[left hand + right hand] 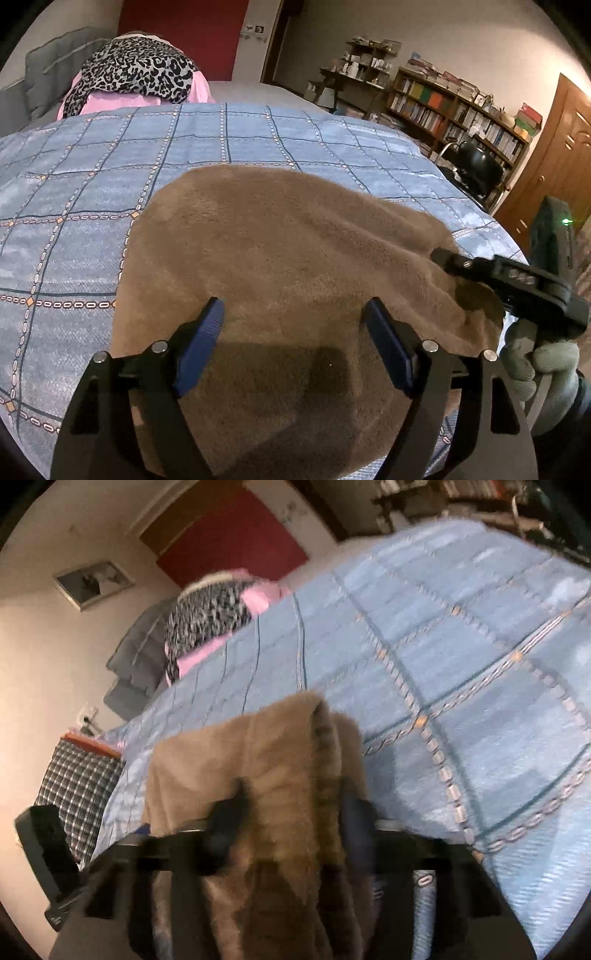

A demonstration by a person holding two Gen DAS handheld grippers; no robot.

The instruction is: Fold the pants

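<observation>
Fuzzy brown pants point(280, 258) lie folded into a thick pad at the near edge of a bed covered by a blue checked bedspread point(110, 192), long axis running crosswise. The left gripper point(295, 343) hangs released above them. The right gripper point(291, 812), blurred, straddles a raised fold; its grip cannot be told. Leopard-print clothing point(136, 70) lies well beyond; bookshelves point(454, 110) line the wall.

A bed covered with a light-blue checked quilt point(92, 206) fills most of the left wrist view. Brown fleecy pants point(280, 266) lie flat on it at lower centre. A leopard-print cloth point(136, 70) over pink fabric point(110, 103) sits at upper left.
</observation>
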